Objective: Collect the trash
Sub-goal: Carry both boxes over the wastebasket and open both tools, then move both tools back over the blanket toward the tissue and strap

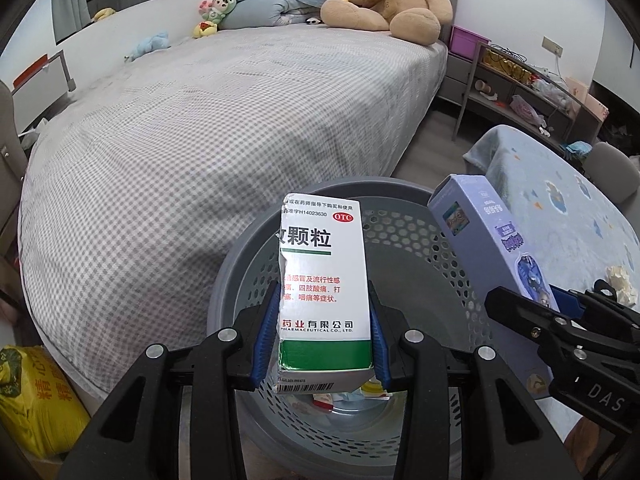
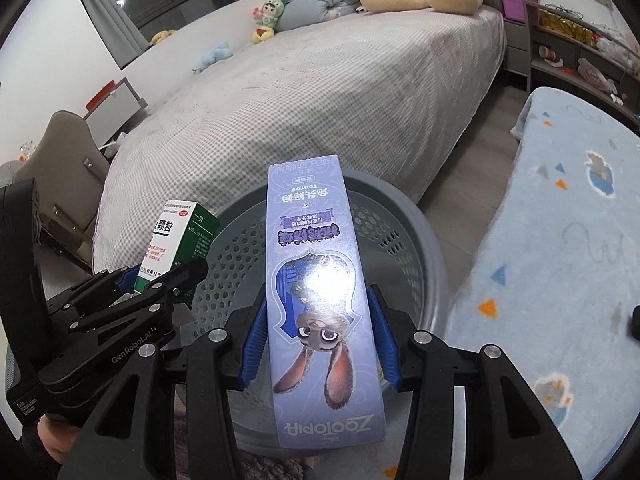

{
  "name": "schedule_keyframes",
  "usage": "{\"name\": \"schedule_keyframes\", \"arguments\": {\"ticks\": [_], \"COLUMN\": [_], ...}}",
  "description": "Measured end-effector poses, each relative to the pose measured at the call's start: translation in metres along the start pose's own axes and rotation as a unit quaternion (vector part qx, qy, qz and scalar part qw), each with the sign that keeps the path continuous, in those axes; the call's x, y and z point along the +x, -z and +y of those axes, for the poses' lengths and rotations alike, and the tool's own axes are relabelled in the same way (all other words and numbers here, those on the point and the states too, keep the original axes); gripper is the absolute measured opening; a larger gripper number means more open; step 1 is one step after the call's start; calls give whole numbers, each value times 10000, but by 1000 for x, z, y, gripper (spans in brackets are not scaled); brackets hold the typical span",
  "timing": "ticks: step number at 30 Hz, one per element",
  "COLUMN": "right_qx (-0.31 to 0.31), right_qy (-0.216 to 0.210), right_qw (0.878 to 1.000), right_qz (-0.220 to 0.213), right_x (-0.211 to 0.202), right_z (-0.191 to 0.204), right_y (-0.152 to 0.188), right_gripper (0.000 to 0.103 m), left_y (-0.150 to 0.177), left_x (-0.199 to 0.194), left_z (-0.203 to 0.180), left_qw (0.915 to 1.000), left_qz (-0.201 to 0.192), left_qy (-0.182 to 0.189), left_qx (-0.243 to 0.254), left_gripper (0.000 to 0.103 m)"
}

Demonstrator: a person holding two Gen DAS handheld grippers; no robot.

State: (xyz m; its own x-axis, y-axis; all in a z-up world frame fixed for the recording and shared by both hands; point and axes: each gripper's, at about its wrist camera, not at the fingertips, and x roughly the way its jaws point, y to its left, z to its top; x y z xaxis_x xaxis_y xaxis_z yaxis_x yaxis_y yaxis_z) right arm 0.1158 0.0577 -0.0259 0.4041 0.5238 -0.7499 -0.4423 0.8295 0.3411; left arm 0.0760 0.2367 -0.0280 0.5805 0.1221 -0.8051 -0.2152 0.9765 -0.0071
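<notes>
My left gripper point(image 1: 325, 320) is shut on a white and green medicine box point(image 1: 326, 284), held upright over the grey perforated trash basket point(image 1: 404, 216). My right gripper point(image 2: 318, 332) is shut on a long purple Zootopia box point(image 2: 320, 280), also held above the basket point(image 2: 416, 240). In the left wrist view the purple box point(image 1: 492, 240) and the right gripper point(image 1: 560, 312) show at the right. In the right wrist view the medicine box point(image 2: 176, 240) and the left gripper point(image 2: 156, 276) show at the left. Some trash point(image 1: 332, 398) lies on the basket's bottom.
A bed with a grey checked cover point(image 1: 200, 140) stands behind the basket, with a teddy bear point(image 1: 388, 0) and soft toys. A table with a blue blanket point(image 2: 560, 240) is at the right, with a crumpled tissue point(image 1: 620, 280). A yellow bag point(image 1: 36, 396) sits at the left.
</notes>
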Motion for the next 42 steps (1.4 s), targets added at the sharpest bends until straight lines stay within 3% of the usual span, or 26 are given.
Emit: {"name": "schedule_keyframes", "arguments": {"ticks": [8, 12, 15, 16, 42], "right_qx": [-16, 2, 34, 28, -6], "right_qy": [-48, -62, -62, -14, 181], "right_qw": [10000, 10000, 9998, 9997, 9995], "right_qz": [-43, -67, -197, -248, -267], "right_x": [8, 10, 8, 7, 10], "right_z": [4, 3, 2, 2, -1], "right_y": [-6, -7, -7, -7, -3], "right_gripper": [47, 48, 65, 68, 68], "left_y": [-2, -2, -3, -4, -3], "left_x": [-2, -4, -6, -7, -5], "left_z": [6, 10, 12, 13, 11], "left_qw": [9999, 9997, 9995, 9995, 9995], "left_qz": [-101, -102, -143, -162, -156], "left_qy": [-28, -32, -62, -79, -142], "left_qx": [-131, -202, -257, -265, -227], "left_gripper": [38, 45, 60, 60, 63]}}
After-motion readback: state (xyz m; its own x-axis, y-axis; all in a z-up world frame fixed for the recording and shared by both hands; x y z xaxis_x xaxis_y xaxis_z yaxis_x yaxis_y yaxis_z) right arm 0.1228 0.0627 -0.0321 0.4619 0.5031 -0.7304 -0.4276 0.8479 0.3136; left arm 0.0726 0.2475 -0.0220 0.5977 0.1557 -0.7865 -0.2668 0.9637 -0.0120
